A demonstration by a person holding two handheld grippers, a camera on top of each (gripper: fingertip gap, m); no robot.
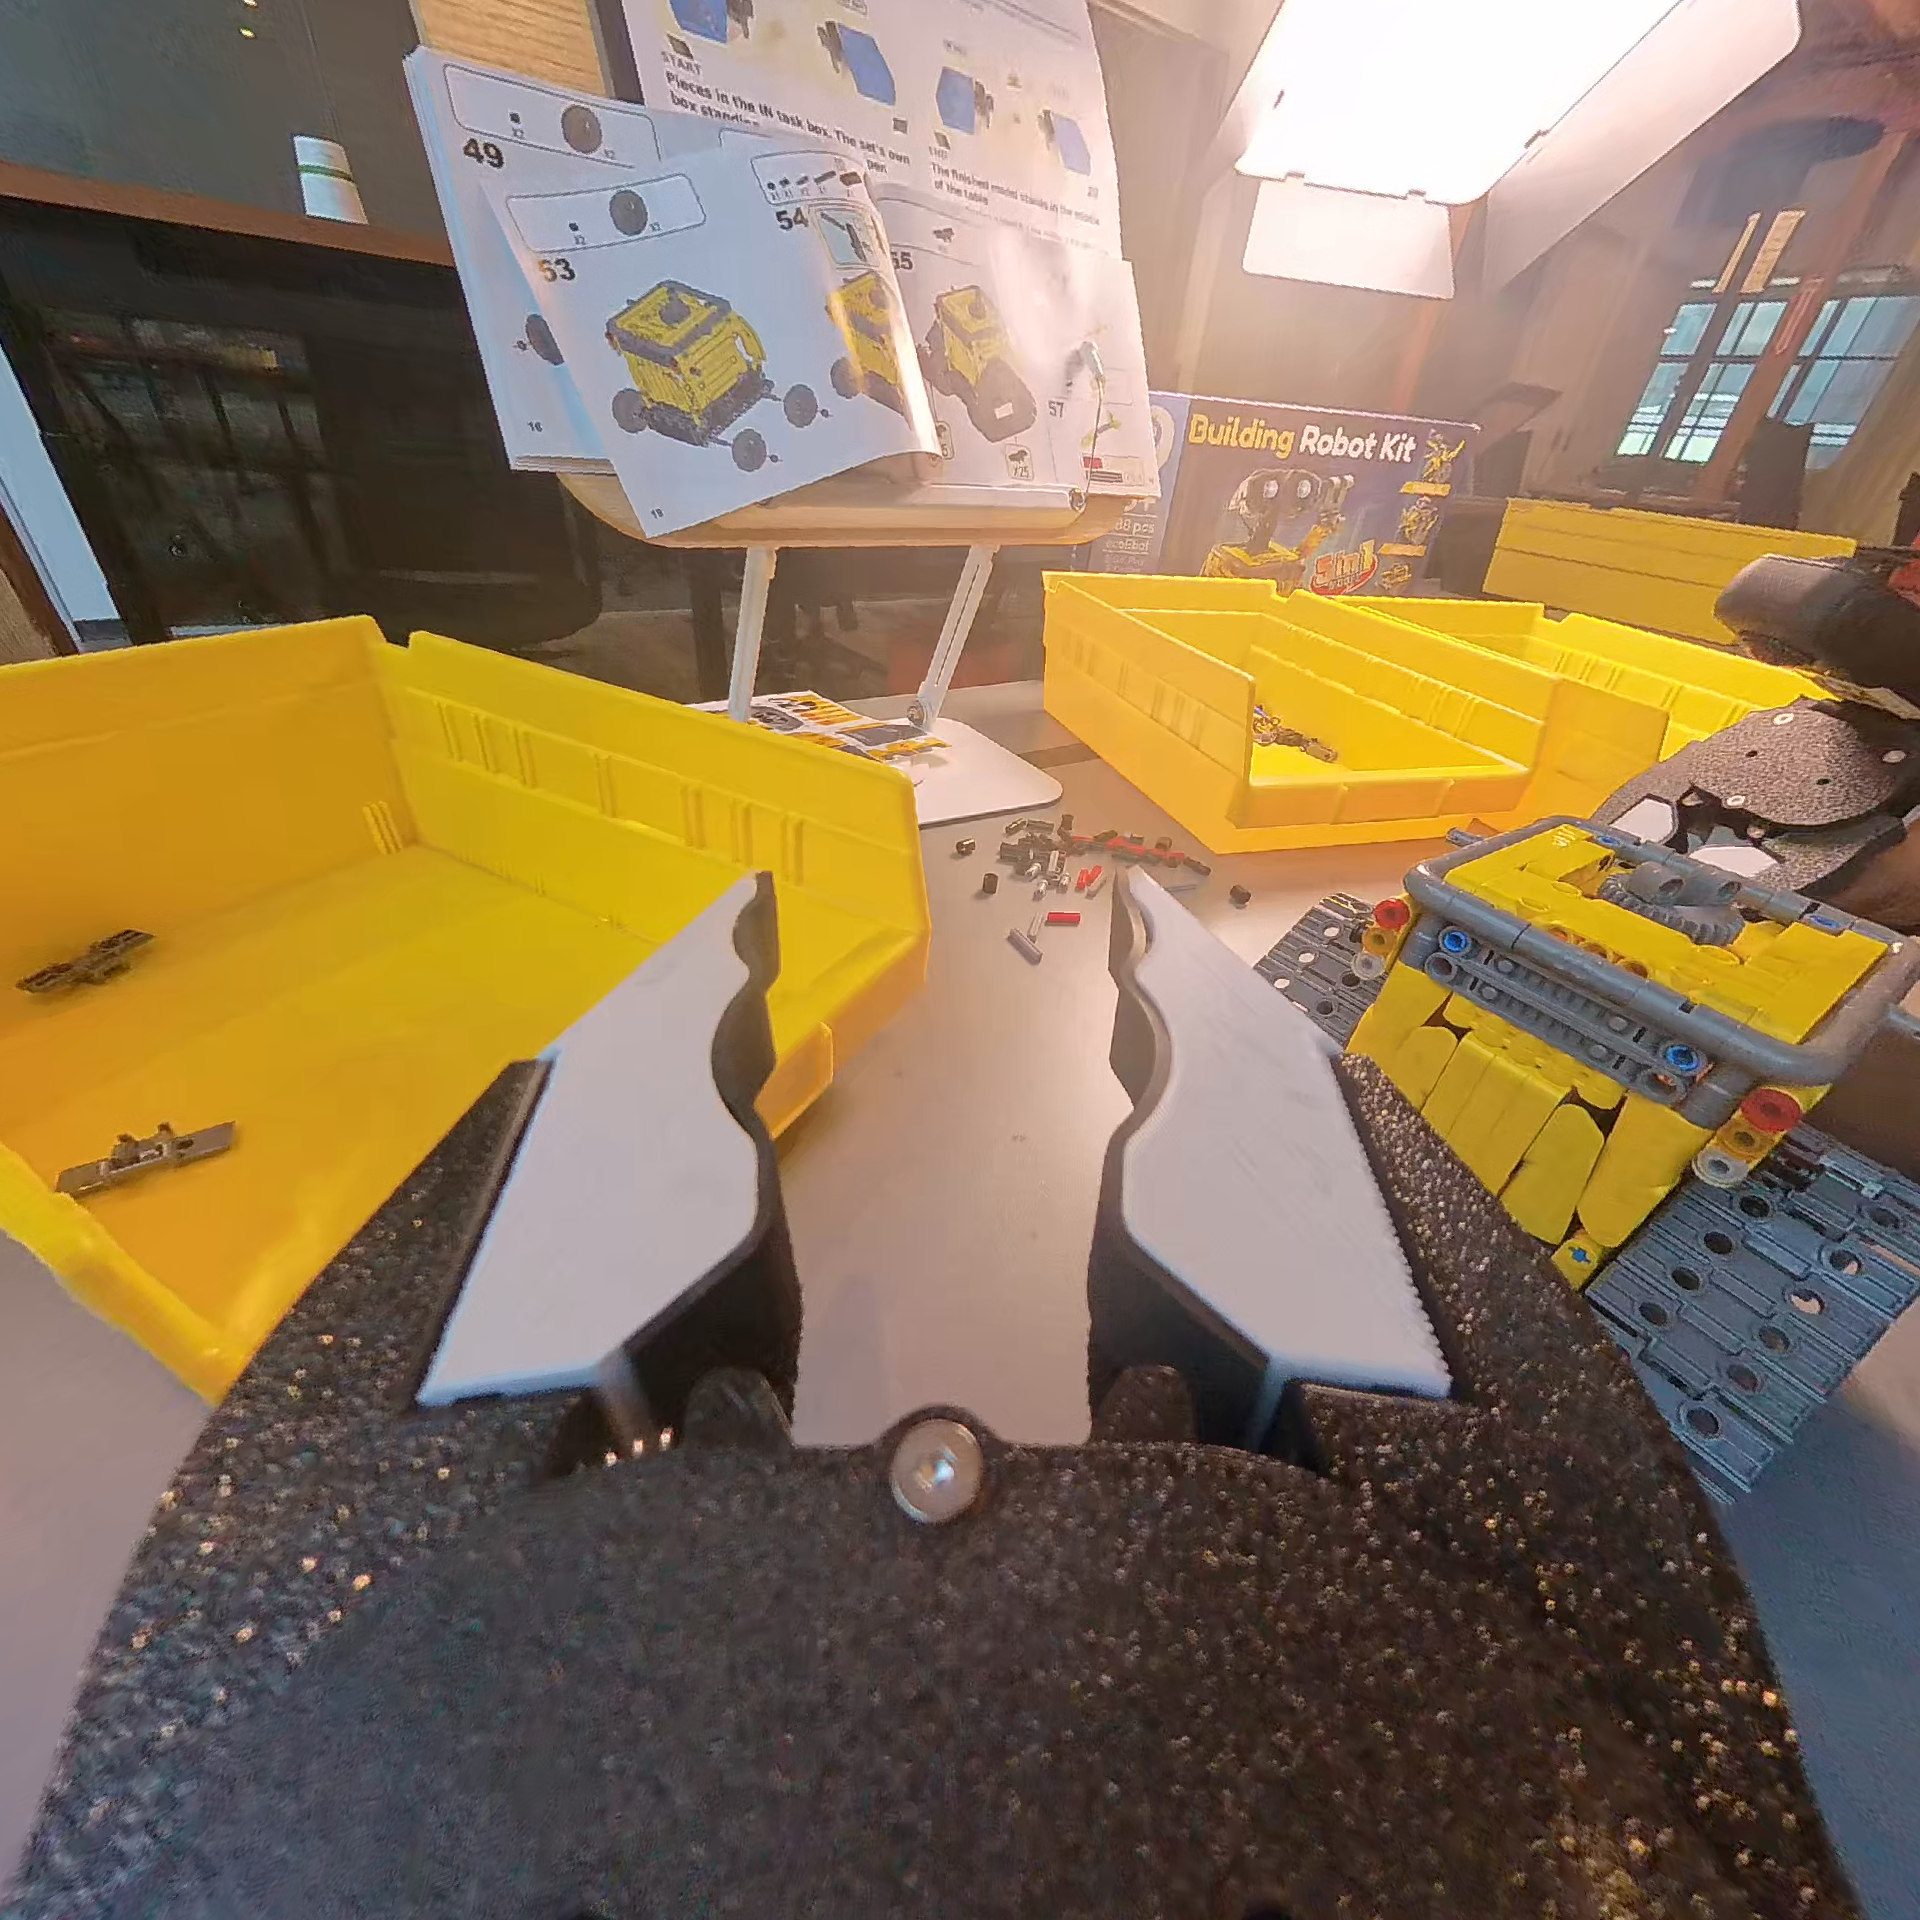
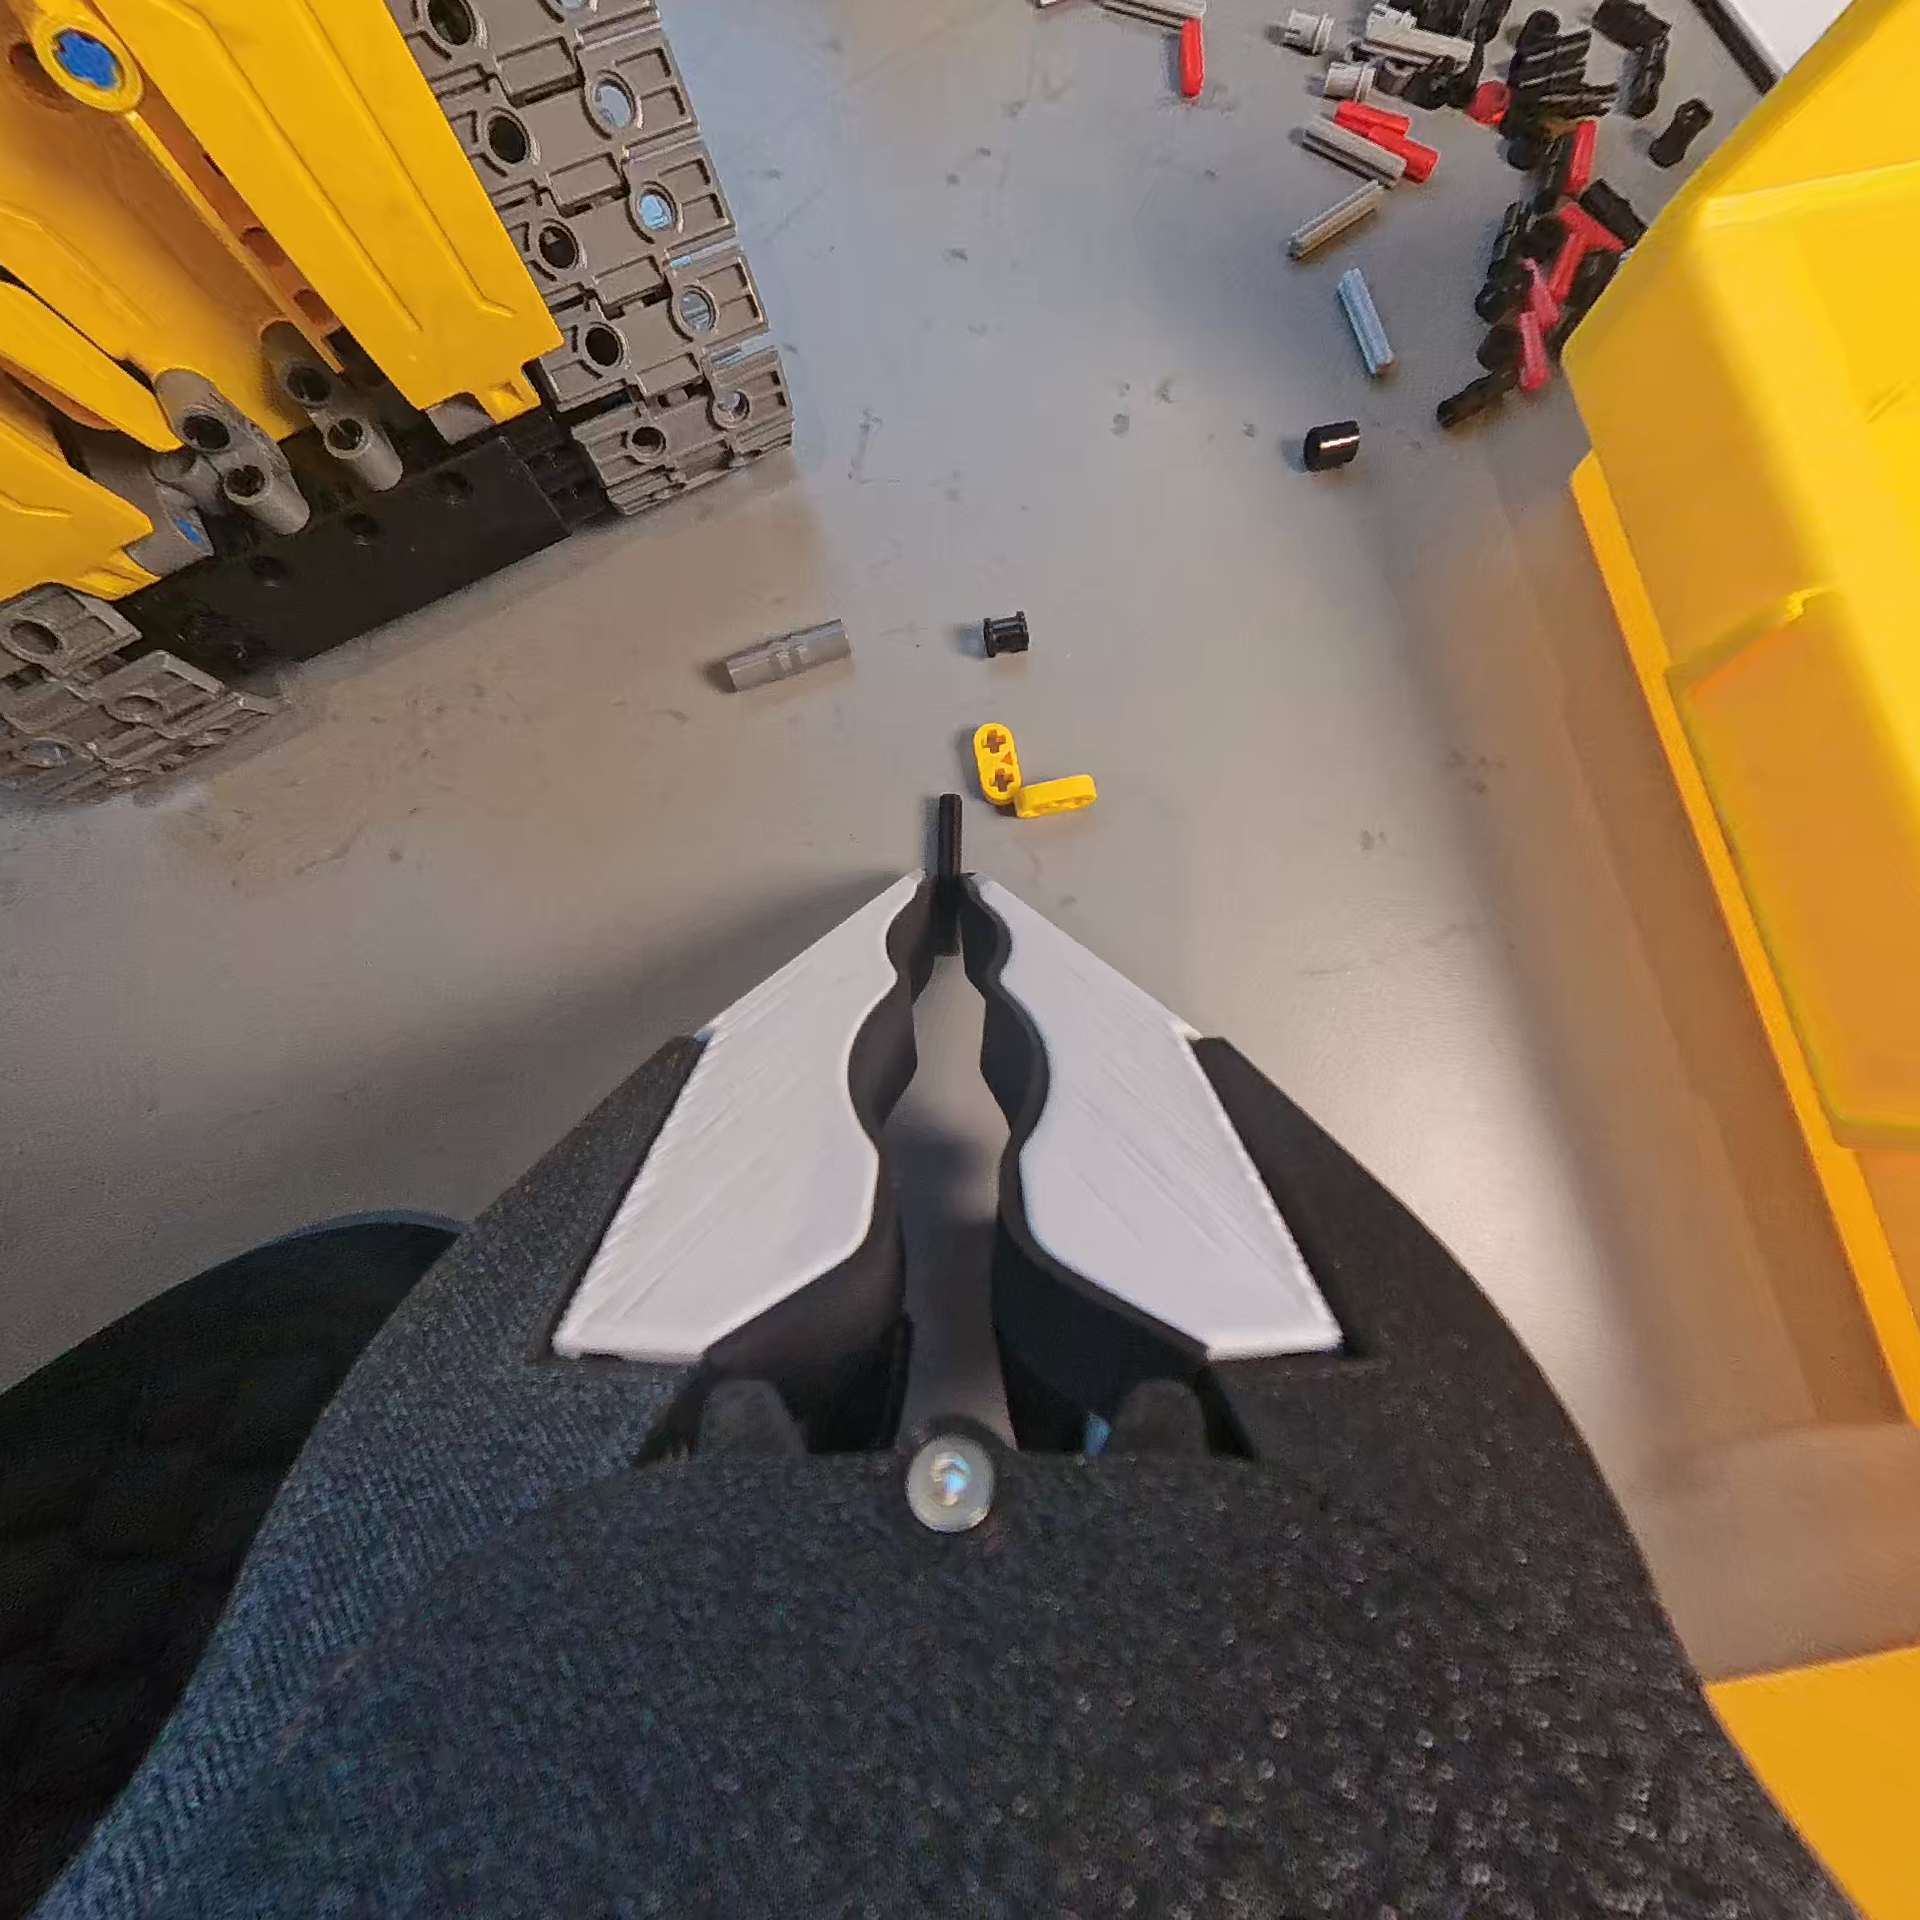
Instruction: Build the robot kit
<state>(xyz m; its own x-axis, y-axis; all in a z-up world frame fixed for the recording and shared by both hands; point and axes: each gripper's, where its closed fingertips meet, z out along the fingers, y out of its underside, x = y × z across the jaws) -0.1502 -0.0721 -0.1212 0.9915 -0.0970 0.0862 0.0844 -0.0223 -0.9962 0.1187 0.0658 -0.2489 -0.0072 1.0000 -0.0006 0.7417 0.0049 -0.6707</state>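
My left gripper [image 1: 940, 914] is open and empty above the grey table, between a yellow bin [image 1: 312, 1039] on its left and a yellow brick vehicle with grey tracks [image 1: 1621, 1029] on its right. My right gripper [image 2: 948, 883] is shut on a thin black pin [image 2: 949, 847] that sticks out past its tips, just above the table. Two small yellow two-hole links [image 2: 1013, 774] lie right beyond the pin. A black bush [image 2: 1006, 635] and a grey pin [image 2: 787, 657] lie farther on. The vehicle [image 2: 312, 260] fills the upper left of the right wrist view.
Loose black, red and grey pins [image 1: 1081, 857] [image 2: 1507, 177] lie scattered on the table. The left bin holds two grey parts [image 1: 145, 1153]. Divided yellow trays [image 1: 1351, 717], a kit box [image 1: 1320, 499] and an instruction booklet on a stand [image 1: 748, 343] stand behind. A yellow bin [image 2: 1766, 520] is at right. The grippers' ends are close to 35 cm from one another. My right gripper is the nearer one to the black bush [image 2: 1006, 635]: about 5 cm, against 30 cm.
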